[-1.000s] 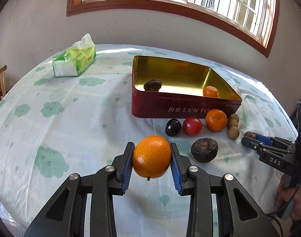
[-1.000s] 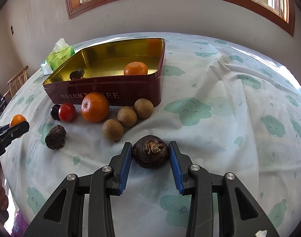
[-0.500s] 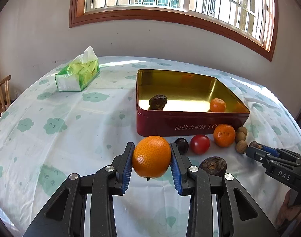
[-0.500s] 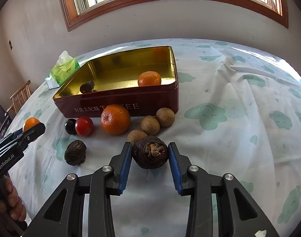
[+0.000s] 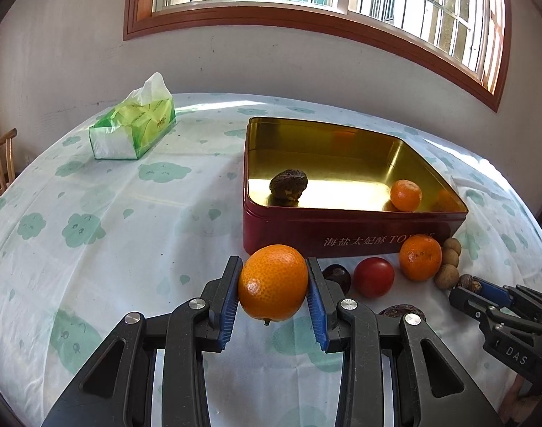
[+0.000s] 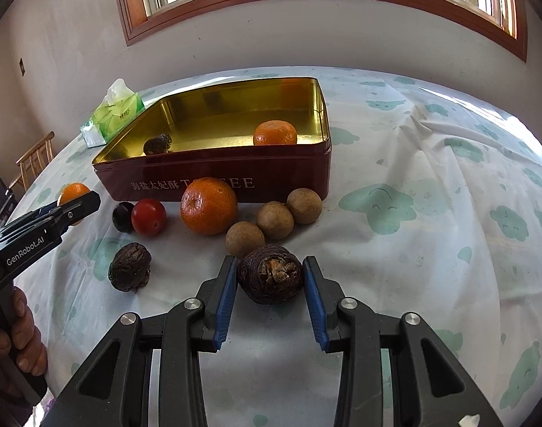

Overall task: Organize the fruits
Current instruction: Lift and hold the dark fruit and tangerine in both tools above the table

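Observation:
My left gripper [image 5: 273, 288] is shut on an orange [image 5: 273, 282] and holds it above the tablecloth, just short of the red tin [image 5: 342, 238]. My right gripper [image 6: 270, 279] is shut on a dark wrinkled fruit [image 6: 270, 273], held above the cloth in front of the tin [image 6: 214, 174]. Inside the gold-lined tin lie a dark wrinkled fruit [image 5: 288, 184] and a small orange [image 5: 406, 195]. In front of the tin lie an orange [image 6: 209, 205], a red tomato [image 6: 148, 216], a dark plum [image 6: 122, 216], three brown longans [image 6: 274, 220] and another wrinkled fruit [image 6: 130, 266].
A green tissue pack [image 5: 134, 128] sits at the table's far left. A wooden chair [image 6: 32, 162] stands beyond the left edge. The table wears a white cloth with green cloud prints [image 6: 431, 213]. A wall and window lie behind.
Both grippers have risen and moved toward the tin with their fruits still held. The tin looms nearer in both views.

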A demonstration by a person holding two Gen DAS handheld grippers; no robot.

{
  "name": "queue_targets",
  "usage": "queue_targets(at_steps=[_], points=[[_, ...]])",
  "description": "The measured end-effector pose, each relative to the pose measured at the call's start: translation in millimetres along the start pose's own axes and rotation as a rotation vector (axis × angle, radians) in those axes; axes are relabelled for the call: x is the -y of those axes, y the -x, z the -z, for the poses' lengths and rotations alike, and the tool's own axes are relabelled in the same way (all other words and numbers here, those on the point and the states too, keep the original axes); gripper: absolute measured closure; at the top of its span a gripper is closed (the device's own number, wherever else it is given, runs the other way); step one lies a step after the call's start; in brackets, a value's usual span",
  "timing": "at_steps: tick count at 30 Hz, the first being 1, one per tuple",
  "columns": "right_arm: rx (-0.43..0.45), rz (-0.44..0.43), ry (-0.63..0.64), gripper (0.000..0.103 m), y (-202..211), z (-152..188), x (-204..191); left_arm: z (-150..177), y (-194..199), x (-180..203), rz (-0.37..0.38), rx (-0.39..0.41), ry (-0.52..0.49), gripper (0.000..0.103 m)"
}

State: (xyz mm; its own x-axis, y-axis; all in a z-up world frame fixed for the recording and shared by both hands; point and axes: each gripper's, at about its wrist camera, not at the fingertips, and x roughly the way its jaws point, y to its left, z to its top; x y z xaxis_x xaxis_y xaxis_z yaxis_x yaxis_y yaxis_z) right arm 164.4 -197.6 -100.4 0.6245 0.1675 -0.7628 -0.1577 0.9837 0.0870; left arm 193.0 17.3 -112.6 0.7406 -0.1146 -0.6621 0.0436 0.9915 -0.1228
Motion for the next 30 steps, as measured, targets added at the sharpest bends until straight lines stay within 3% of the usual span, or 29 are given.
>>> queue_targets(at_steps=[16, 30], points=[[-0.007, -0.004, -0.023, 0.069, -2, 0, 2, 3, 11, 9, 0.020, 0.058, -0.043, 0.067], [-0.005, 0.022, -0.026, 0.069, -2, 0, 1, 4, 10, 14, 0.046, 0.050, -0.074, 0.067]])
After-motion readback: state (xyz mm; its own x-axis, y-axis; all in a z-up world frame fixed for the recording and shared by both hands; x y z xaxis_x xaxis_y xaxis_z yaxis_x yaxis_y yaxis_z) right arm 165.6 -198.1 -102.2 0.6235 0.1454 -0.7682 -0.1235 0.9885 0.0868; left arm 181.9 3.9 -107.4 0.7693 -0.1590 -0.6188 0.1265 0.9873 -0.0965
